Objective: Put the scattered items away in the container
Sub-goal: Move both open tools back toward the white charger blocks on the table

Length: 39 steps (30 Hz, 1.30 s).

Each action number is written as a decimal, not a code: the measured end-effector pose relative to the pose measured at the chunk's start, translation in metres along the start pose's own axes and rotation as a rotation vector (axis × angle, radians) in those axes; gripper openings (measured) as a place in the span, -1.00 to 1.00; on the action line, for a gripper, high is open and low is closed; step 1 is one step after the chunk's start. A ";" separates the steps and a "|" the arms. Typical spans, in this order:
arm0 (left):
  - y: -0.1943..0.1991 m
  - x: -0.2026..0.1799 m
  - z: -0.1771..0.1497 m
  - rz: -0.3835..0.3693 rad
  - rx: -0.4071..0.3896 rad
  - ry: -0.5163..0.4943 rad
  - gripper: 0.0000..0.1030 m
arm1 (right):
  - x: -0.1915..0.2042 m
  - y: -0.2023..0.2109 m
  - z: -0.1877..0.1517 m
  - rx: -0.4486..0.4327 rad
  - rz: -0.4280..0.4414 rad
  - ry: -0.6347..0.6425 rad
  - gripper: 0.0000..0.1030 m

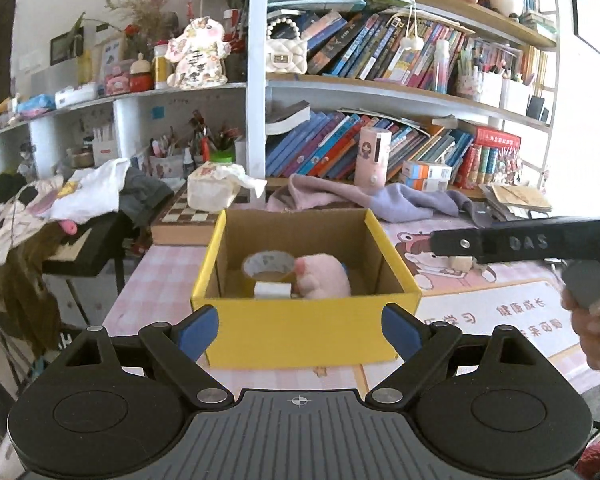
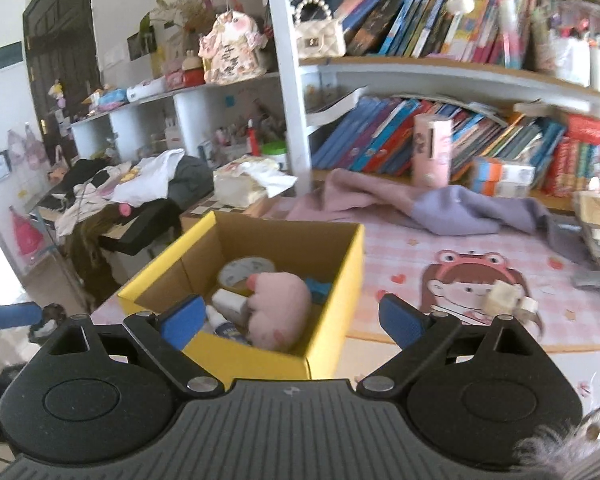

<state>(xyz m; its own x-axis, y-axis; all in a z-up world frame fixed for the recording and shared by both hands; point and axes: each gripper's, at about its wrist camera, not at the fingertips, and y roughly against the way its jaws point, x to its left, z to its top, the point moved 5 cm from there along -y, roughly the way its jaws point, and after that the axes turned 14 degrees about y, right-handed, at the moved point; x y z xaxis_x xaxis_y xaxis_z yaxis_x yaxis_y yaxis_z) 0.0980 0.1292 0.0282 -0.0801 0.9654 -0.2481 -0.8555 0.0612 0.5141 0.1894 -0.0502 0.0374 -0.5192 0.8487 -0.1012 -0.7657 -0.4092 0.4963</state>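
box (image 1: 300,332), yellow, stands on the pink mat (image 1: 500,312) just ahead of the left gripper (image 1: 298,330), whose fingers are spread with nothing between them. right gripper (image 2: 292,320) is also spread and holds nothing, above the box's near corner. inside the box lie a pink plush (image 2: 280,308), a tape roll (image 2: 242,270), a small bottle (image 2: 224,324) and a blue item (image 2: 318,290). one small beige thing (image 2: 504,298) lies on the mat, right of the box. behind are a purple cloth (image 2: 452,212) and bookshelves (image 1: 380,92).
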 end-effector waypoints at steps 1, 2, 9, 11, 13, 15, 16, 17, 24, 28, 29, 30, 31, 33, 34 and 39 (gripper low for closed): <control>0.003 0.001 -0.004 0.001 0.001 0.007 0.77 | 0.003 0.007 -0.004 -0.006 -0.015 0.015 0.84; 0.006 0.001 -0.008 0.004 0.002 0.012 0.77 | 0.007 0.013 -0.009 -0.011 -0.033 0.036 0.84; 0.024 -0.003 -0.043 0.047 0.022 -0.018 0.77 | 0.041 0.045 -0.048 0.008 -0.064 0.158 0.84; 0.027 -0.005 -0.050 0.047 0.037 -0.020 0.77 | 0.047 0.049 -0.059 0.038 -0.035 0.142 0.84; 0.030 -0.008 -0.055 0.039 0.047 -0.017 0.77 | 0.053 0.055 -0.068 0.057 -0.020 0.144 0.84; 0.033 -0.011 -0.060 0.028 0.054 -0.018 0.77 | 0.057 0.061 -0.076 0.070 -0.014 0.152 0.84; 0.034 -0.014 -0.064 0.023 0.059 -0.020 0.78 | 0.059 0.065 -0.079 0.075 -0.015 0.155 0.84; 0.034 -0.016 -0.067 0.017 0.066 -0.023 0.79 | 0.059 0.068 -0.082 0.080 -0.016 0.157 0.84; 0.032 -0.038 -0.085 -0.041 0.119 -0.048 0.84 | 0.052 0.088 -0.109 0.142 -0.062 0.148 0.84; 0.026 -0.054 -0.092 -0.079 0.151 -0.078 0.85 | 0.040 0.097 -0.119 0.163 -0.111 0.122 0.85; 0.024 -0.057 -0.094 -0.088 0.160 -0.083 0.85 | 0.037 0.099 -0.122 0.170 -0.122 0.115 0.85; 0.022 -0.061 -0.095 -0.096 0.167 -0.087 0.85 | 0.034 0.101 -0.125 0.179 -0.132 0.110 0.85; 0.021 -0.064 -0.096 -0.105 0.174 -0.091 0.86 | 0.031 0.103 -0.127 0.186 -0.144 0.106 0.85; 0.017 -0.071 -0.098 -0.124 0.188 -0.095 0.86 | 0.025 0.106 -0.132 0.198 -0.164 0.098 0.85; 0.014 -0.075 -0.099 -0.134 0.196 -0.100 0.86 | 0.021 0.108 -0.134 0.204 -0.174 0.092 0.86; 0.004 -0.096 -0.103 -0.184 0.226 -0.140 0.87 | 0.000 0.116 -0.145 0.229 -0.225 0.053 0.86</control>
<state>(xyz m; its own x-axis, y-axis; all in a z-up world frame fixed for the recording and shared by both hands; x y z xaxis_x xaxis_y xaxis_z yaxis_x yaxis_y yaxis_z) 0.0494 0.0105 -0.0305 0.1500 0.9576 -0.2461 -0.7124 0.2773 0.6446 0.0453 -0.1464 -0.0295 -0.3706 0.8880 -0.2724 -0.7610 -0.1222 0.6372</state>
